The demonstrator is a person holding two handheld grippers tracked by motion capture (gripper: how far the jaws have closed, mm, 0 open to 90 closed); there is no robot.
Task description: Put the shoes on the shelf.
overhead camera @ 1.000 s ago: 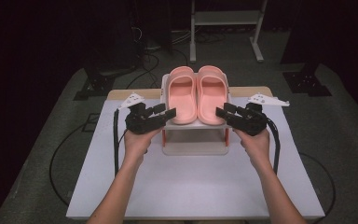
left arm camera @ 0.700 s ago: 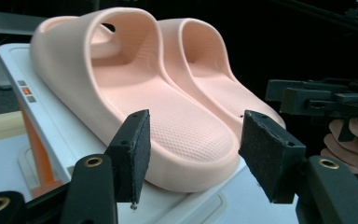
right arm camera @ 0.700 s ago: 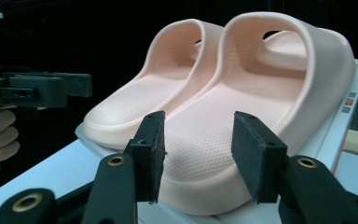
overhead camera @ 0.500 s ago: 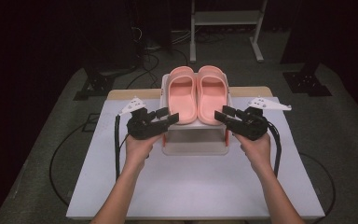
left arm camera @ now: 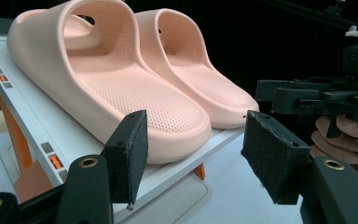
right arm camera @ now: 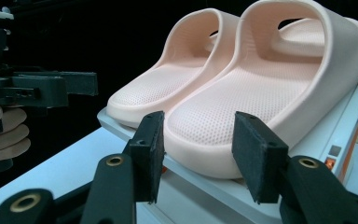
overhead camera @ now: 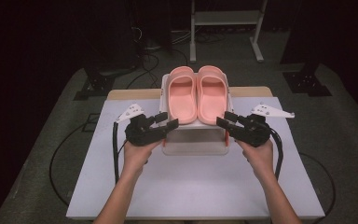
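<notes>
Two pink slippers, left one (overhead camera: 182,95) and right one (overhead camera: 213,95), lie side by side, heels toward me, on a white rack (overhead camera: 193,140) with orange trim. My left gripper (overhead camera: 168,119) hovers at the rack's front left corner. Its jaws have just been opening, and its pads press on nothing. In the left gripper view (left arm camera: 196,137) the left slipper's heel (left arm camera: 121,88) lies just beyond the pads. My right gripper (overhead camera: 223,118) stands open at the front right corner. The right slipper's heel (right arm camera: 242,98) fills the gap beyond its pads (right arm camera: 199,140).
The rack stands mid-back on a pale mat (overhead camera: 191,186) that covers the table. Cables (overhead camera: 114,149) trail from both grippers. Dark floor, loose cords and a metal stand (overhead camera: 223,18) lie behind the table.
Both grippers have drifted slightly toward the table's near edge. The slippers and rack have not moved.
</notes>
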